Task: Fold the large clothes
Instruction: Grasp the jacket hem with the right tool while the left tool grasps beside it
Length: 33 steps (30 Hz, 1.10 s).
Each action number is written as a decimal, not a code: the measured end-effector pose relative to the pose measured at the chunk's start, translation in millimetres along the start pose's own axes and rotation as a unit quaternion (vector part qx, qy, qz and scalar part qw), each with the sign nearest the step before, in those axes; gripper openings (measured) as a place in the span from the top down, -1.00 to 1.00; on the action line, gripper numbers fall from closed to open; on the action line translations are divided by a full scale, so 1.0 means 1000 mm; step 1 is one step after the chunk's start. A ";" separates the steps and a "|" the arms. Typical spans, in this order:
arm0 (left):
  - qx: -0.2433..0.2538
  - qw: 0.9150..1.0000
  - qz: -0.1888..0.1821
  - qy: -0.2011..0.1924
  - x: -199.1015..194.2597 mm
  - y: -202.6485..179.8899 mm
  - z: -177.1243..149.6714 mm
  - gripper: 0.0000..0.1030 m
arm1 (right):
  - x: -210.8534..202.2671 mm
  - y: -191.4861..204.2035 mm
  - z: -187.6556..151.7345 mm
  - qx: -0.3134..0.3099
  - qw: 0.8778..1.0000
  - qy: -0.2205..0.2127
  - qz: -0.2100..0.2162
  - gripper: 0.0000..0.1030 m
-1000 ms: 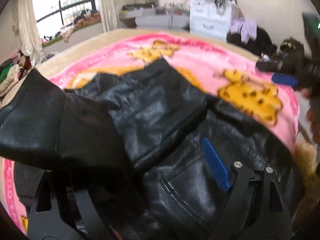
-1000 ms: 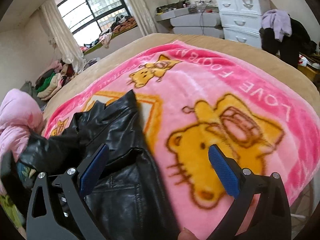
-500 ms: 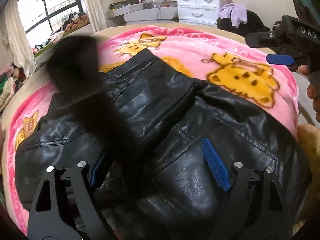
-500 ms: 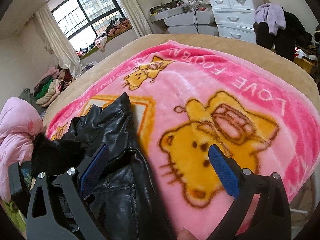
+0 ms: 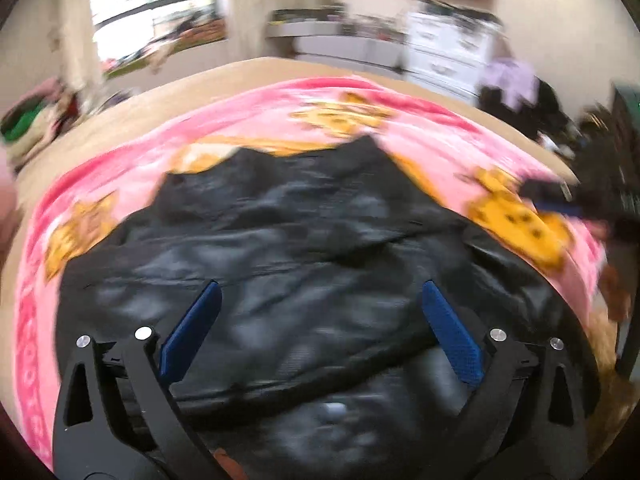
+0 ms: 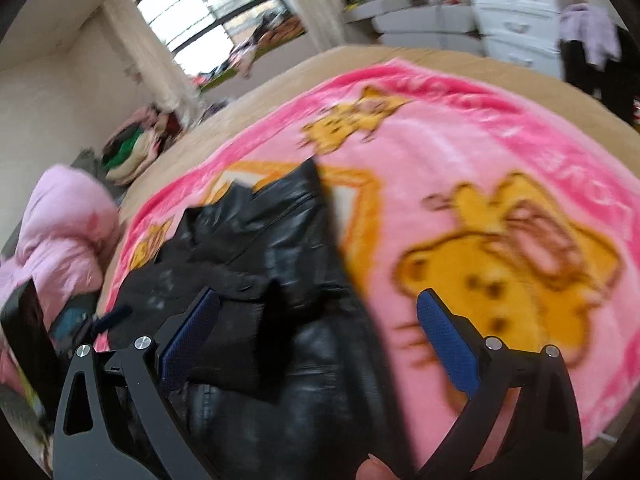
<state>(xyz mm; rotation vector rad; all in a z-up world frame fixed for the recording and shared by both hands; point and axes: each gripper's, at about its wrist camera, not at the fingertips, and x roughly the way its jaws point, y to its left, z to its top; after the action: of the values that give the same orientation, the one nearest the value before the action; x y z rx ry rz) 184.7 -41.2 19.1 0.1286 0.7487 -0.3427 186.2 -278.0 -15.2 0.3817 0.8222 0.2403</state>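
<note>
Bedroom, daylight from a barred window [image 6: 216, 20] at the back; white drawers [image 5: 448, 56] and clothes heaped along the walls. Both views blurred.

Bed [image 5: 248, 80] with tan cover, topped by a pink blanket [image 6: 460, 152] printed with yellow cartoon cats.

Black leather jacket [image 5: 312, 248] lies spread on the blanket, on the near left part of the bed as seen from the right wrist view, collar end pointing toward the far side. Surface creased, one flap or sleeve laid across the body; seam lines visible.

Left gripper [image 5: 320, 328]: jaws opening, now spread wide, blue pads apart over the jacket's lower part. Nothing pinched between them; the leather lies below, apart from the pads.

Right gripper [image 6: 316, 336]: jaws wide, empty. Left pad sits over the jacket's right edge, right pad over bare blanket and a cat print. A fingertip [image 6: 372, 468] of the person shows at the bottom edge.

Pink padded garment [image 6: 60, 224] heaped beside the bed at left.
</note>
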 end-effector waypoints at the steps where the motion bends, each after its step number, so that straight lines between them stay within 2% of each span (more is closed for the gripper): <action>1: -0.026 1.000 0.008 -0.001 -0.001 0.017 0.002 -0.82 | 0.006 0.007 0.001 -0.006 1.000 0.007 0.009 -0.91; 4: -0.103 0.994 0.019 -0.015 -0.011 0.068 0.006 -0.82 | 0.032 0.029 0.004 -0.024 0.999 0.036 0.028 -0.91; 7: -0.149 0.987 0.040 -0.034 -0.026 0.106 0.006 -0.82 | 0.055 0.041 0.007 -0.025 0.997 0.056 0.040 -0.88; 9: -0.181 0.981 0.061 -0.039 -0.034 0.132 0.003 -0.82 | 0.070 0.043 0.008 -0.014 0.996 0.074 0.037 -0.62; 11: -0.224 0.970 0.081 -0.042 -0.043 0.159 -0.003 -0.82 | 0.081 0.042 0.008 0.003 0.996 0.081 0.037 -0.48; 12: -0.248 0.964 0.090 -0.041 -0.045 0.171 -0.005 -0.82 | 0.084 0.042 0.008 0.006 0.996 0.081 0.038 -0.33; 13: -0.272 0.957 0.095 -0.043 -0.047 0.181 -0.009 -0.82 | 0.085 0.044 0.008 0.002 0.996 0.078 0.036 -0.29; 15: -0.324 0.940 0.087 -0.053 -0.052 0.203 -0.019 -0.82 | 0.083 0.051 0.009 -0.026 0.998 0.059 0.027 0.05; 17: -0.363 0.927 0.078 -0.060 -0.054 0.216 -0.027 -0.81 | 0.070 0.061 0.013 -0.057 0.997 0.022 0.041 0.11; 19: -0.380 0.920 0.071 -0.063 -0.053 0.225 -0.031 -0.78 | 0.056 0.077 0.017 -0.110 0.993 -0.014 0.030 0.15; 20: -0.384 0.918 0.074 -0.065 -0.052 0.227 -0.032 -0.63 | 0.049 0.085 0.020 -0.133 0.990 -0.029 0.026 0.16; 21: -0.386 0.917 0.072 -0.068 -0.051 0.229 -0.031 -0.39 | 0.043 0.093 0.024 -0.158 0.986 -0.041 0.026 0.16; 22: -0.387 0.917 0.068 -0.068 -0.050 0.229 -0.031 -0.26 | 0.040 0.097 0.026 -0.171 0.984 -0.046 0.024 0.16; 23: -0.388 0.917 0.064 -0.066 -0.046 0.228 -0.031 -0.03 | 0.036 0.101 0.029 -0.184 0.981 -0.050 0.022 0.17; 24: -0.387 0.918 0.058 -0.063 -0.042 0.226 -0.031 0.20 | 0.031 0.103 0.033 -0.197 0.979 -0.058 0.018 0.18; 26: -0.382 0.922 0.044 -0.051 -0.031 0.221 -0.030 0.49 | 0.027 0.104 0.038 -0.210 0.975 -0.067 0.012 0.19; 27: -0.380 0.923 0.035 -0.045 -0.023 0.219 -0.030 0.57 | 0.025 0.103 0.040 -0.213 0.974 -0.070 0.007 0.20; 29: -0.372 0.927 0.027 -0.028 -0.008 0.209 -0.028 0.58 | 0.025 0.098 0.045 -0.215 0.974 -0.073 -0.001 0.20; 31: -0.359 0.933 0.036 -0.001 0.007 0.201 -0.029 0.58 | 0.027 0.094 0.047 -0.211 0.975 -0.070 -0.004 0.20; 33: -0.356 0.933 0.046 0.025 0.019 0.196 -0.033 0.58 | 0.030 0.090 0.046 -0.208 0.976 -0.065 -0.004 0.20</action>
<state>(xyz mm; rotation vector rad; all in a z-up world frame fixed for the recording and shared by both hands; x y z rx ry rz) 245.2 145.1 -19.3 -0.5146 0.8743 0.0367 235.5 -196.6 31.2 0.0005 0.6245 0.3676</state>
